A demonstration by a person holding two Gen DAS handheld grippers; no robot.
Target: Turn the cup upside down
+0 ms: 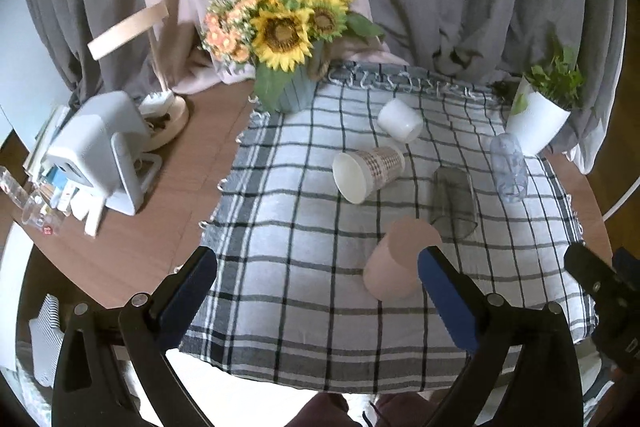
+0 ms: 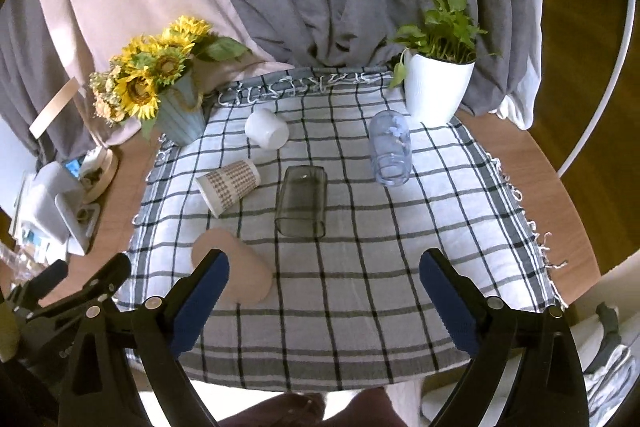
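Several cups lie on their sides on a checked cloth (image 1: 280, 267). A pink cup (image 1: 396, 259) lies nearest, just left of my left gripper's right finger; it also shows in the right wrist view (image 2: 240, 267). A patterned paper cup (image 1: 368, 171) (image 2: 228, 187), a white cup (image 1: 400, 119) (image 2: 267, 128), a smoky glass (image 1: 454, 203) (image 2: 302, 201) and a clear bluish glass (image 1: 508, 167) (image 2: 390, 151) lie farther back. My left gripper (image 1: 316, 283) is open and empty above the cloth's near part. My right gripper (image 2: 324, 285) is open and empty.
A sunflower bouquet in a blue pot (image 1: 288, 39) stands at the cloth's back left. A white pot with a green plant (image 2: 438, 83) stands at the back right. A lamp base and white devices (image 1: 100, 155) sit on the wooden table to the left.
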